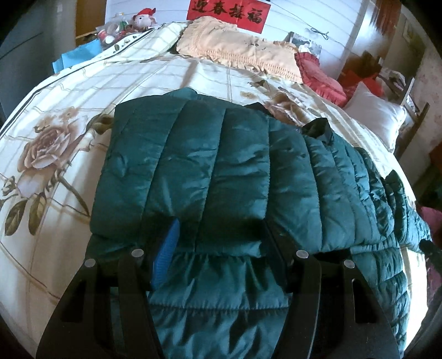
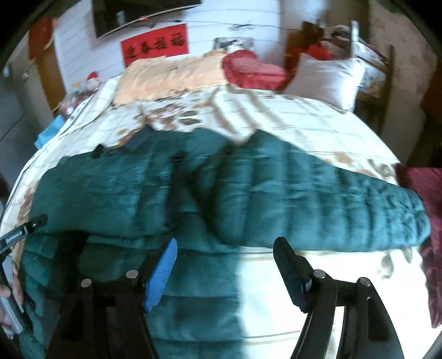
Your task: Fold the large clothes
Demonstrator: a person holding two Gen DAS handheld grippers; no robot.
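free: bare bedspread right of jacket | blocked: pillows along far edge, toys far-left

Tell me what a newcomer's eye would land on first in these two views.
First, the dark green quilted jacket sprawled across the floral bedspread, filling the middle of both views. Next, the left tool at the jacket's near edge, padded fabric bunched between its fingers, and the right tool open above the jacket's near edge and bare bedspread. Then the red banner with dark characters on the far wall.
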